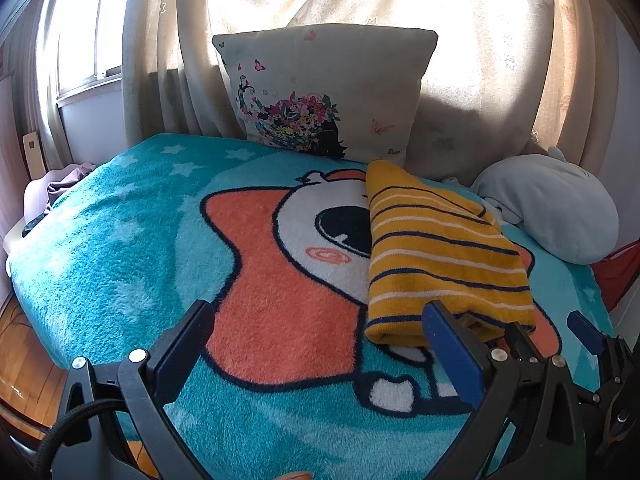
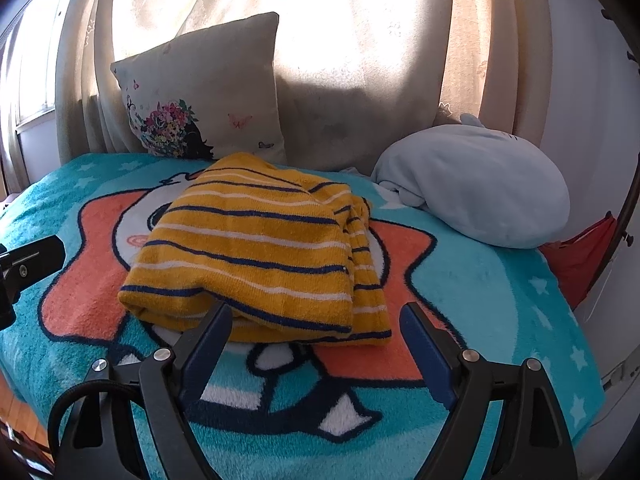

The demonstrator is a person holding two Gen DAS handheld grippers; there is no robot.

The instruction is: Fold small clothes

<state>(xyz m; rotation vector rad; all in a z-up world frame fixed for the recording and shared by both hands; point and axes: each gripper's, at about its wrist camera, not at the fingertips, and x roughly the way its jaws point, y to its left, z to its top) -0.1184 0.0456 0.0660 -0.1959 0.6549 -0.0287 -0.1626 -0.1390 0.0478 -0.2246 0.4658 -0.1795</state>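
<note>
A small yellow garment with navy and white stripes [image 1: 440,248] lies folded on the teal cartoon blanket [image 1: 120,248]; in the right wrist view the garment [image 2: 256,248] lies just beyond my right fingers. My left gripper [image 1: 320,320] is open and empty, just left of the garment's near edge, with its right finger [image 1: 452,344] beside that edge. My right gripper [image 2: 316,320] is open and empty, right in front of the garment's near hem. The right gripper's fingers [image 1: 520,340] also show in the left wrist view. The left gripper's tip [image 2: 36,256] shows at the left edge of the right wrist view.
A floral cushion [image 1: 320,92] leans against the curtains [image 1: 480,60] at the back. A pale blue plush toy [image 2: 472,184] lies at the back right, with a red cloth [image 2: 580,260] beside it. Wooden floor [image 1: 24,364] lies beyond the bed's left edge.
</note>
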